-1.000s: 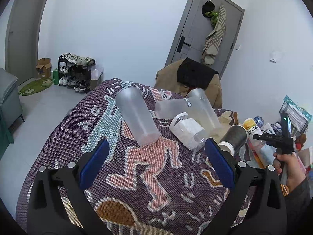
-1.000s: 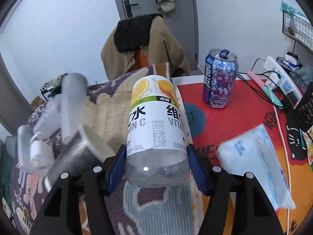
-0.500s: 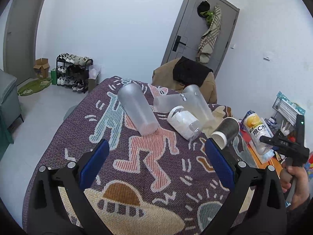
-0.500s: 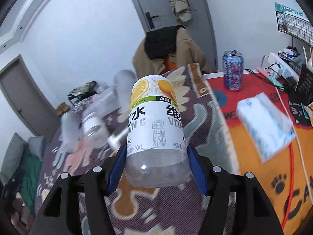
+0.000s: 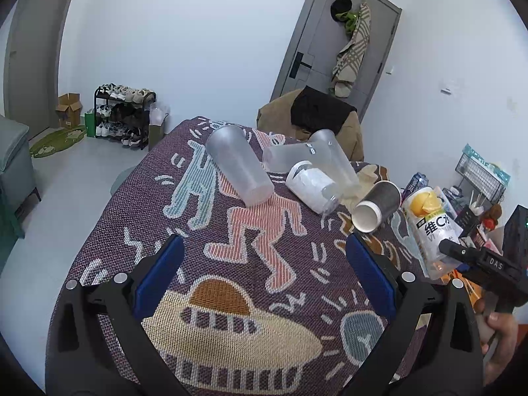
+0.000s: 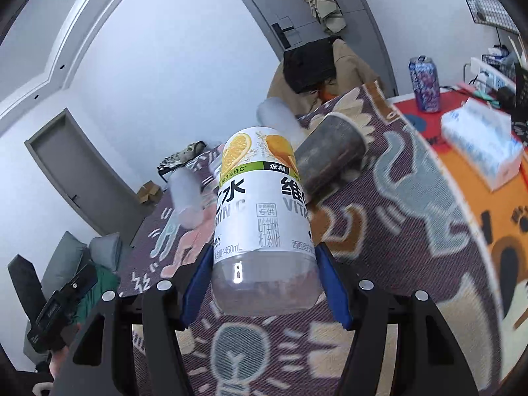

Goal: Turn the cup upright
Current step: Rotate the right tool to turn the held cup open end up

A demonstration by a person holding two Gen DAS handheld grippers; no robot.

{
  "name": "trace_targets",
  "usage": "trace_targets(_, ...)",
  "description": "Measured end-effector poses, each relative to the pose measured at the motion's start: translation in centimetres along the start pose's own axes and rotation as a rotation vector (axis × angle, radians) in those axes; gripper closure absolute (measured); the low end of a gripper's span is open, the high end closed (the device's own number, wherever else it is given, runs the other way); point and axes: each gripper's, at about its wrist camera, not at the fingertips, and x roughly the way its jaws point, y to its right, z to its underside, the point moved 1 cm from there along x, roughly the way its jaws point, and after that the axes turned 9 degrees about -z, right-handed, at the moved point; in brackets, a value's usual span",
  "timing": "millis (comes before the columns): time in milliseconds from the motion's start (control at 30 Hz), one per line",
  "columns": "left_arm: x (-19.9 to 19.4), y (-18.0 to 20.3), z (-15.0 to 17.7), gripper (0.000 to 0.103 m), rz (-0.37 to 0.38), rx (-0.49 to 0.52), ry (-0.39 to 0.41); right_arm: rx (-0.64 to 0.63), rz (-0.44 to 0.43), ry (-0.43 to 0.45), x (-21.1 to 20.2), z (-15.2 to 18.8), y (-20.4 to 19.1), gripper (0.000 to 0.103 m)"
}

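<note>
Right gripper (image 6: 264, 250) clamped on the vitamin-drink bottle (image 6: 262, 204), blue pads pressed against both flanks near its base. Now over the patterned cloth (image 6: 412, 247), no longer at the edge of the red mat as a second ago. Purple can (image 6: 424, 84) and tissue pack (image 6: 481, 142), formerly close ahead, now well off to the right.

Dark paper cup (image 6: 330, 161) on its side just ahead and slightly right of the bottle. Frosted cup (image 6: 184, 198) ahead to the left, also lying down.

Left gripper (image 5: 262, 241) spread wide and empty, hovering above the cloth. Pulled back over the last second, so the toppled cups sit farther ahead than before: frosted cup (image 5: 236, 165) ahead-left, labelled cup (image 5: 312, 186) and two clear cups (image 5: 333, 158) ahead-right, paper cup (image 5: 379, 204) just beyond the right finger. Bottle (image 5: 429, 227) newly visible beside that finger.

No cup upright yet. Probably means the bottle is being carried in for setting down. Left gripper free for a cup, likely the frosted one or the paper one; unclear which.
</note>
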Motion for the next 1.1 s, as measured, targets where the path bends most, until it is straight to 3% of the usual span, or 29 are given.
trace_targets(533, -1.0, -1.8, 2.2, 0.006, -0.018, 0.015, -0.030, 0.044, -0.021, -0.013, 1.9, 6.3, -3.7, 0.041)
trace_targets(967, -1.1, -1.2, 2.7, 0.006, 0.004, 0.040, -0.056, 0.114, -0.050, -0.072, 3.7, 9.0, -3.0, 0.040)
trace_targets(1067, -0.9, -0.3, 2.6, 0.006, 0.023, 0.044, -0.061, 0.121, -0.072, -0.051, 3.0, 8.7, -2.4, 0.021)
trace_targets(1100, -0.8, 0.0, 2.5, 0.006, 0.030, 0.046, -0.062, 0.120, -0.073, -0.037, 2.6, 8.5, -2.2, 0.021)
